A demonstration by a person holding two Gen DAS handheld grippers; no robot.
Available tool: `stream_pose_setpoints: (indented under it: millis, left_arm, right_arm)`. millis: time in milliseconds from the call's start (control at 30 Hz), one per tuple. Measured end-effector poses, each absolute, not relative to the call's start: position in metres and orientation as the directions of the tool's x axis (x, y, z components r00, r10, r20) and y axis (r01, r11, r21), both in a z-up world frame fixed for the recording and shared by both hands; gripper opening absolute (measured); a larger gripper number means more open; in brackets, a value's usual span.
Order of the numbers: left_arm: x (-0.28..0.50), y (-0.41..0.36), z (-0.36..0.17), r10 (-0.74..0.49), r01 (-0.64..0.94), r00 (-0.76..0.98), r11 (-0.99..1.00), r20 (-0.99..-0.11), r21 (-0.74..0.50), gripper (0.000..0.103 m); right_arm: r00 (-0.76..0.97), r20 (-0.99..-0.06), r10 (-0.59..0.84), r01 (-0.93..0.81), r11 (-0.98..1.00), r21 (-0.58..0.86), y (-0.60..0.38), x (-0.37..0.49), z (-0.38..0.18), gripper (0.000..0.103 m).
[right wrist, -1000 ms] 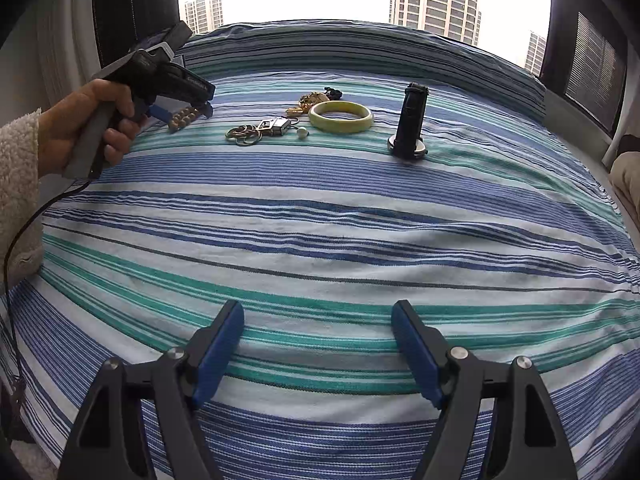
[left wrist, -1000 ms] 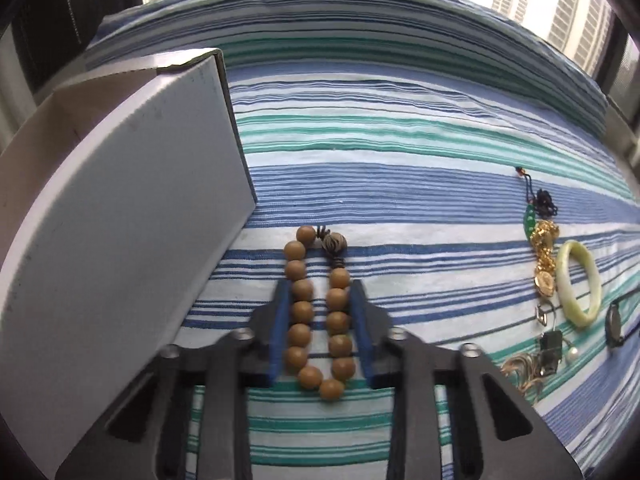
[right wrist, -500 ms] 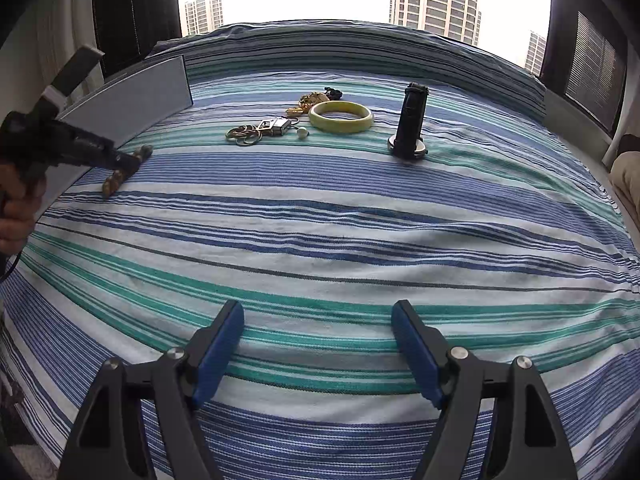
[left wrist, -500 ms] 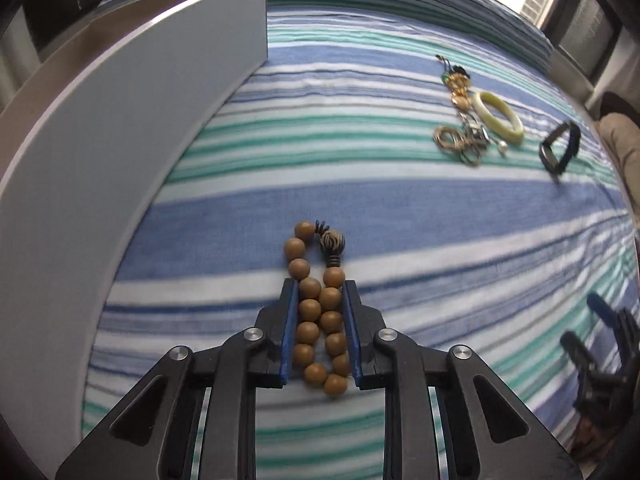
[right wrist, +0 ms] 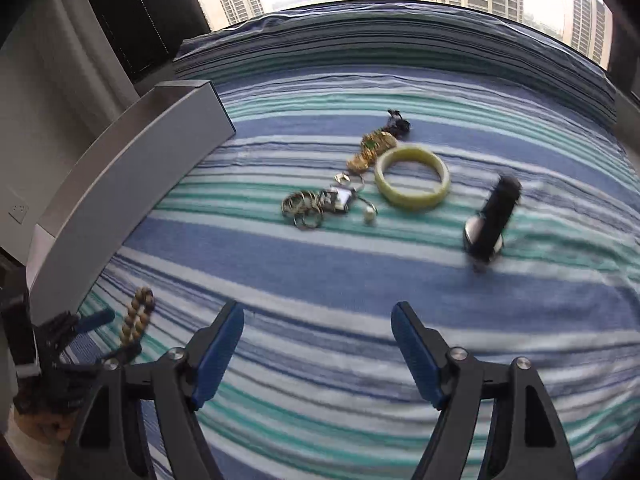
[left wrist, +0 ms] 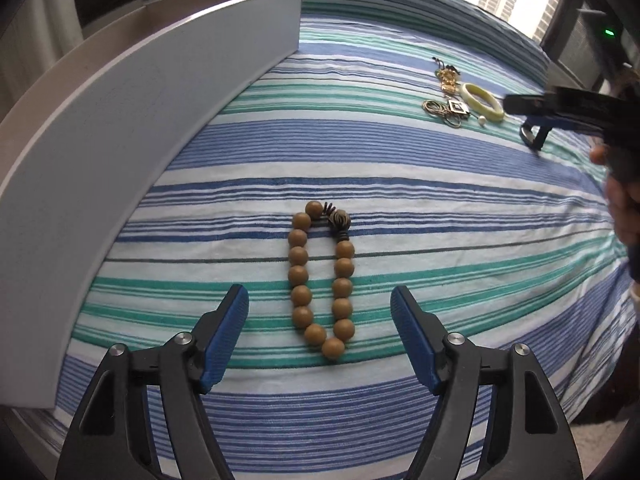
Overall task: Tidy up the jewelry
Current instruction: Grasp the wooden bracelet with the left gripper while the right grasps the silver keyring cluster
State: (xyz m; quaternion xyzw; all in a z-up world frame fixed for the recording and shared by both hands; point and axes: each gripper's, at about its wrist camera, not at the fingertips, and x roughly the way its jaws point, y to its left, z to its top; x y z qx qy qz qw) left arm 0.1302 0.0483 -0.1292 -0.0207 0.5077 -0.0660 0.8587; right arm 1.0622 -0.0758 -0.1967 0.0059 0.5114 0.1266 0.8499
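Observation:
A wooden bead bracelet (left wrist: 322,276) lies loose on the striped bedspread, between the fingers of my open left gripper (left wrist: 320,304), which does not touch it. It also shows small in the right wrist view (right wrist: 138,314). My right gripper (right wrist: 318,322) is open and empty above the bedspread. Ahead of it lie a pale green bangle (right wrist: 412,182), a gold chain pendant (right wrist: 370,150), a tangle of rings and chains (right wrist: 316,204) with a pearl (right wrist: 370,214), and a black watch (right wrist: 492,220) standing on edge.
A long grey box (left wrist: 120,120) with a low wall runs along the left side of the bed; it also shows in the right wrist view (right wrist: 132,196). The right gripper and hand show at the far right of the left wrist view (left wrist: 580,108).
My left gripper has opened and released the bead bracelet onto the bedspread beside the grey box. My right gripper has moved forward toward the jewelry pile.

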Motion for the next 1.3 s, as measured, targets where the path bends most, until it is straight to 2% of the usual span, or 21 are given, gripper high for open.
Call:
stream_pose_setpoints:
  millis: [167,333,367,400,467,600,767,833,867,933,967,1133,1233,1267,1300]
  left_arm:
    - [0.112,0.063,-0.124,-0.119,0.054,0.490,0.993,-0.863,-0.107,0.078]
    - [0.106,0.074,-0.128,-0.105,0.025,0.490,0.994,-0.866,-0.107,0.079]
    - [0.106,0.075,-0.130,-0.109,0.022,0.484,0.993,-0.868,-0.113,0.079]
    - [0.107,0.076,-0.133,-0.111,0.020,0.478,0.993,-0.871,-0.115,0.079]
    - [0.107,0.076,-0.135,-0.109,0.019,0.473,0.993,-0.874,-0.114,0.079]
    - [0.101,0.075,-0.131,-0.112,0.028,0.480,0.993,-0.870,-0.112,0.079]
    - [0.094,0.077,-0.130,-0.102,0.035,0.478,0.995,-0.873,-0.097,0.083]
    - [0.095,0.078,-0.132,-0.104,0.036,0.470,0.994,-0.876,-0.099,0.085]
    - [0.096,0.079,-0.133,-0.108,0.033,0.464,0.994,-0.879,-0.104,0.085]
    - [0.097,0.082,-0.134,-0.131,0.033,0.456,0.991,-0.880,-0.130,0.088]
    - [0.099,0.083,-0.135,-0.143,0.035,0.449,0.989,-0.882,-0.143,0.092]
    - [0.113,0.072,-0.138,-0.157,0.067,0.433,0.988,-0.887,-0.142,0.094]
    - [0.125,0.053,-0.141,-0.109,0.096,0.449,0.993,-0.887,-0.073,0.093]
    - [0.127,0.048,-0.142,-0.095,0.102,0.451,0.993,-0.887,-0.054,0.089]
    - [0.128,0.044,-0.141,-0.068,0.103,0.462,0.994,-0.884,-0.023,0.075]
  right_arm:
    - [0.451,-0.876,0.170,-0.256,0.965,0.055,-0.044,1.134,-0.235,0.078]
    - [0.446,-0.887,0.118,-0.253,0.967,0.001,-0.031,1.142,-0.262,0.076]
    - [0.457,-0.883,0.110,-0.261,0.965,-0.015,-0.030,1.138,-0.261,0.063]
    - [0.457,-0.882,0.114,-0.273,0.962,-0.017,-0.030,1.134,-0.260,0.057]
    - [0.428,-0.891,0.149,-0.289,0.957,0.022,-0.034,1.126,-0.258,0.029]
    - [0.362,-0.911,0.197,-0.352,0.934,0.062,-0.037,1.090,-0.255,0.024]
    - [0.278,-0.919,0.280,-0.387,0.908,0.160,-0.058,1.018,-0.252,0.024]
    - [0.287,-0.914,0.286,-0.354,0.918,0.177,-0.066,0.999,-0.248,0.029]
    - [0.292,-0.910,0.295,-0.332,0.923,0.192,-0.071,0.992,-0.245,0.044]
    - [0.307,-0.897,0.320,-0.295,0.928,0.230,-0.079,0.985,-0.237,0.060]
    - [0.311,-0.891,0.331,-0.293,0.925,0.241,-0.081,0.982,-0.232,0.060]
    - [0.311,-0.909,0.277,-0.356,0.921,0.159,-0.072,0.967,-0.225,0.061]
    - [0.308,-0.910,0.277,-0.373,0.915,0.152,-0.061,0.968,-0.232,0.061]
    - [0.313,-0.910,0.270,-0.371,0.917,0.145,-0.060,0.969,-0.234,0.061]
    - [0.319,-0.912,0.257,-0.368,0.921,0.130,-0.059,0.970,-0.236,0.061]
